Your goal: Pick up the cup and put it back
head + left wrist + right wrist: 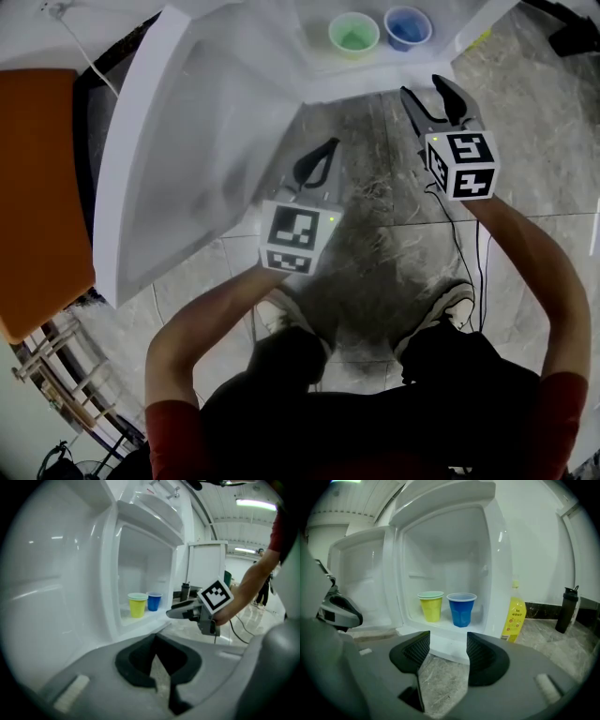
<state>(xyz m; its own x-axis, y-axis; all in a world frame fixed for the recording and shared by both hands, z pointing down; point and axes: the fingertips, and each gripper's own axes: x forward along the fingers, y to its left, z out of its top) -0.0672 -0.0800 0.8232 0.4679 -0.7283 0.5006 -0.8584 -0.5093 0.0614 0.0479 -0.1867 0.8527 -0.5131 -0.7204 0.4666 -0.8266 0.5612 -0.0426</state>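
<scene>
Approach judged under way: the right gripper (pixel 448 639), open wide and empty, is levelled slightly downward at the blue cup (pixel 461 610), which is set beside a yellow cup (pixel 431 607) on the open fridge's (pixel 450 545) shelf. A further reach is needed before closing. The left gripper (pixel 154 641) is seen closed, empty, near the door (pixel 169 150).
</scene>
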